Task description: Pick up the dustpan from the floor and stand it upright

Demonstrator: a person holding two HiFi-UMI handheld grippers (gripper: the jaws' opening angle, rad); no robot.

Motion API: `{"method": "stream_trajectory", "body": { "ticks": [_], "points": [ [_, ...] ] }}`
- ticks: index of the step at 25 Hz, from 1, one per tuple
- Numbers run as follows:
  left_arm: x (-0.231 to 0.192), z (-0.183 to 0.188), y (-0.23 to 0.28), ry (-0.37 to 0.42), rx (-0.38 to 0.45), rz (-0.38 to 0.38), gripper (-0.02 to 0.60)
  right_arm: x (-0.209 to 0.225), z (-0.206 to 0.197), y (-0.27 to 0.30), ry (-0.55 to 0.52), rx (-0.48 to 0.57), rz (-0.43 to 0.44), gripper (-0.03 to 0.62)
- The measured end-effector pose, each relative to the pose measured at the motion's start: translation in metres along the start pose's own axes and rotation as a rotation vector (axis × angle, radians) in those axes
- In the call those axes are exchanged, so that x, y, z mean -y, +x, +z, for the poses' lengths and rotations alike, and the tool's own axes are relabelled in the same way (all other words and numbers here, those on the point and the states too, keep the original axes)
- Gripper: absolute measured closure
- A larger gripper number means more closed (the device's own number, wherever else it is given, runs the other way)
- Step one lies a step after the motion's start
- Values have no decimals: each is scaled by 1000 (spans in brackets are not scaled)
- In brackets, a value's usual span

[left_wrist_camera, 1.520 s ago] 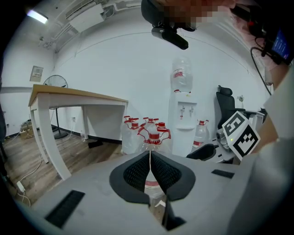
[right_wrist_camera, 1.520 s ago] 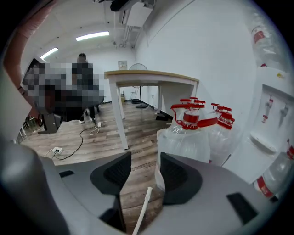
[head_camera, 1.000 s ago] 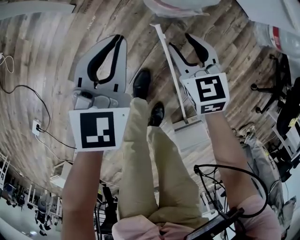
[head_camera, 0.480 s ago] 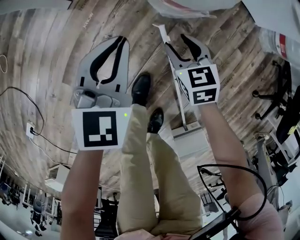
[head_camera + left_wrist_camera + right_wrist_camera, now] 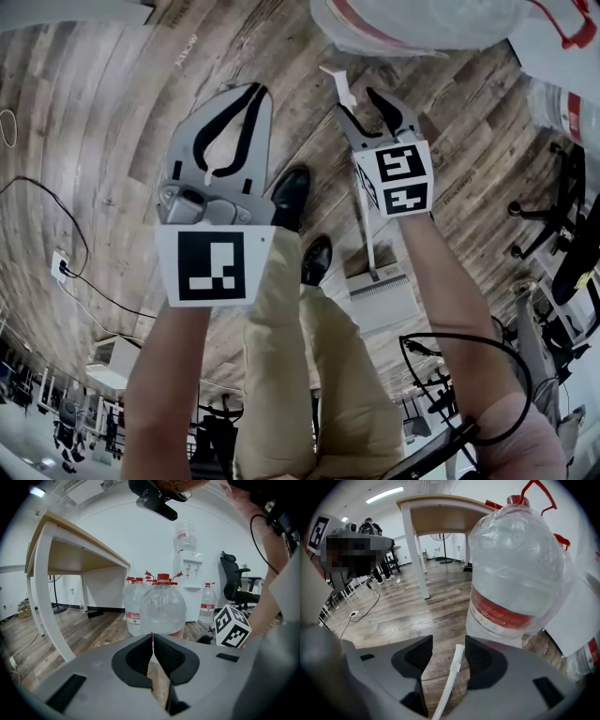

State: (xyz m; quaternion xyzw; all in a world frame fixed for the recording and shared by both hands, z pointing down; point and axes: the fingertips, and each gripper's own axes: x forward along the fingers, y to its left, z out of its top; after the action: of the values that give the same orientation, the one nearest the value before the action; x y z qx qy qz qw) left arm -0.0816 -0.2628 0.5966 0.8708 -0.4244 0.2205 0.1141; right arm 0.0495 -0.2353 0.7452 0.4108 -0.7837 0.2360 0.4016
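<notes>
The white dustpan [image 5: 380,298] rests its pan on the wood floor, right of the person's shoes. Its thin white handle [image 5: 367,225] rises toward the camera. My right gripper [image 5: 356,99] sits at the handle's top end. In the right gripper view the handle [image 5: 450,681] lies between the jaws of the right gripper [image 5: 449,641], near the right pad, with a clear gap on the left. The jaws stand apart and do not clamp it. My left gripper [image 5: 251,90] hovers over the floor to the left. It is the left gripper [image 5: 152,635] whose tips meet on nothing.
Large water bottles [image 5: 515,573] stand just beyond the handle; the same water bottles [image 5: 161,606] show ahead of the left gripper. A table [image 5: 70,541] is to the left, an office chair [image 5: 553,187] to the right. A cable and floor outlet [image 5: 66,267] lie far left. The person's shoes [image 5: 291,192] are between the grippers.
My right gripper has slid along the handle toward its top end and looks smaller, farther away. The left gripper has drifted slightly right and stays shut.
</notes>
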Motion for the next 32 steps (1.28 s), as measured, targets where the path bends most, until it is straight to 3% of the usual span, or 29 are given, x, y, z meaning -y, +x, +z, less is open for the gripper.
{"method": "stream_trajectory", "body": {
  "ticks": [32],
  "points": [
    [-18,-60,17,-34,-28,24,566,18,-63,101,31,-143,-4,391]
  ]
}}
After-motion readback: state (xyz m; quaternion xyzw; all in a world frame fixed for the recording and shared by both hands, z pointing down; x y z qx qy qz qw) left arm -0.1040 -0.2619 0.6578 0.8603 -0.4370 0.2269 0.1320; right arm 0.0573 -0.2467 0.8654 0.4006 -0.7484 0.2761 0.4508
